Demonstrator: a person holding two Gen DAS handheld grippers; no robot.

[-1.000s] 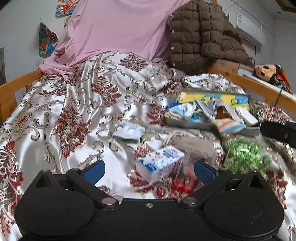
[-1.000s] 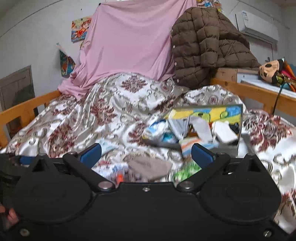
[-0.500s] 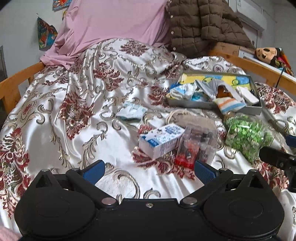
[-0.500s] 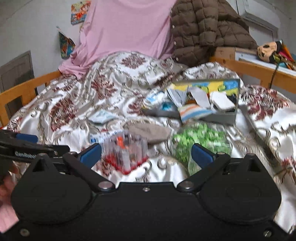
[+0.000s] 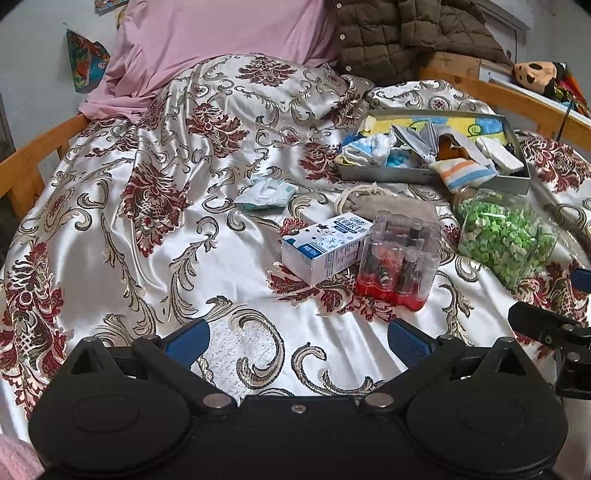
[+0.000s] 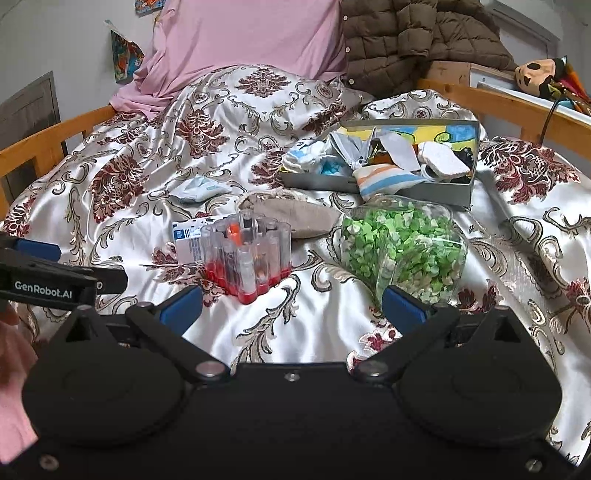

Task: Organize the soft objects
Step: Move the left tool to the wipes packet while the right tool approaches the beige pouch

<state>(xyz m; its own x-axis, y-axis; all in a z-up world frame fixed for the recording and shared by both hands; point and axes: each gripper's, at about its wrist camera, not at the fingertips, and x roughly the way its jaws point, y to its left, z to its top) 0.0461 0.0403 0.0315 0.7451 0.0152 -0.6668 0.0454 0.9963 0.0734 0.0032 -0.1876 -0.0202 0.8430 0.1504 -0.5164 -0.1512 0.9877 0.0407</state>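
A grey tray (image 5: pixel 376 173) (image 6: pixel 436 192) holding several folded socks and cloths lies on the patterned bedspread at the right rear. A striped cloth (image 5: pixel 463 173) (image 6: pixel 388 181) hangs over its front rim. In front of it rest a beige drawstring pouch (image 5: pixel 391 206) (image 6: pixel 299 218) and a pale blue packet (image 5: pixel 266 192) (image 6: pixel 199 188). My left gripper (image 5: pixel 295 338) is open above the near bedspread, holding nothing. My right gripper (image 6: pixel 291 302) is open too, just short of the clear jar of green bits (image 6: pixel 402 243) (image 5: pixel 506 236).
A milk carton (image 5: pixel 321 251) (image 6: pixel 188 236) and a clear red-based case of small bottles (image 5: pixel 399 258) (image 6: pixel 247 254) lie mid-bed. A pink sheet (image 5: pixel 221 40) and brown quilted jacket (image 5: pixel 406 29) are piled at the headboard. Wooden rails (image 6: pixel 48 144) edge the bed.
Both grippers have pulled back and risen, so the objects look farther away and more bedspread shows in front. Both stayed open; nothing was picked up.
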